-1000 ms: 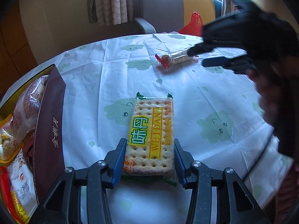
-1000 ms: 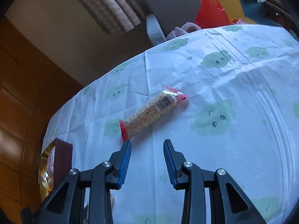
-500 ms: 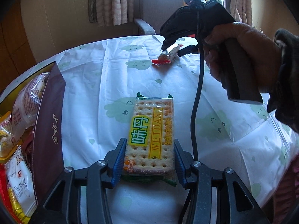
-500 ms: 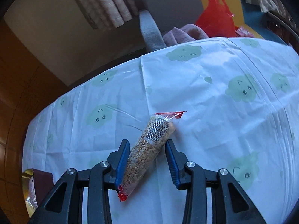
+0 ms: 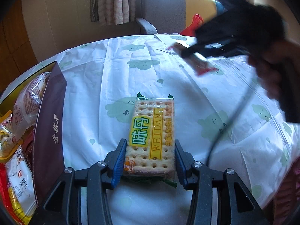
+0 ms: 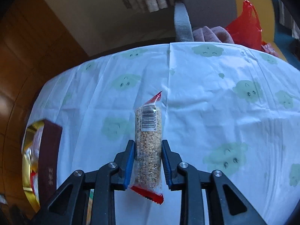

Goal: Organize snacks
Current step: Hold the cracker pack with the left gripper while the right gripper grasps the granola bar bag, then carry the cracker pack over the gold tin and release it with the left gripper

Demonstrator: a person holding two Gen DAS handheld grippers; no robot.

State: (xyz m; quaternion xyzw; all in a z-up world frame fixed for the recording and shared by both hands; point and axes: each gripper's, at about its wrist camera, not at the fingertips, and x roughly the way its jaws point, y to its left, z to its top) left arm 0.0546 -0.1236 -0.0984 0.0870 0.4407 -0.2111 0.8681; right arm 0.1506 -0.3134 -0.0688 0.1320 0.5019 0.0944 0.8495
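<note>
My left gripper (image 5: 149, 157) is shut on a flat pack of crackers (image 5: 151, 131) with a yellow label, which lies on the tablecloth (image 5: 93, 93). My right gripper (image 6: 148, 159) is shut on a clear tube-shaped pack of grain bar (image 6: 149, 136) with red ends, held above the table. In the left wrist view the right gripper (image 5: 189, 51) is blurred at the upper right with the grain bar (image 5: 200, 63) in it. A dark maroon box (image 5: 48, 129) at the left holds several snack packs.
The white tablecloth with green cloud faces (image 6: 225, 103) covers a round table. A grey and yellow chair (image 5: 163, 7) and a red bag (image 6: 245, 28) stand beyond the far edge. The maroon box also shows in the right wrist view (image 6: 48, 155) at the left.
My right gripper closed on the grain bar and lifted it off the table, turning it to point forward. My left gripper has stayed put on the cracker pack.
</note>
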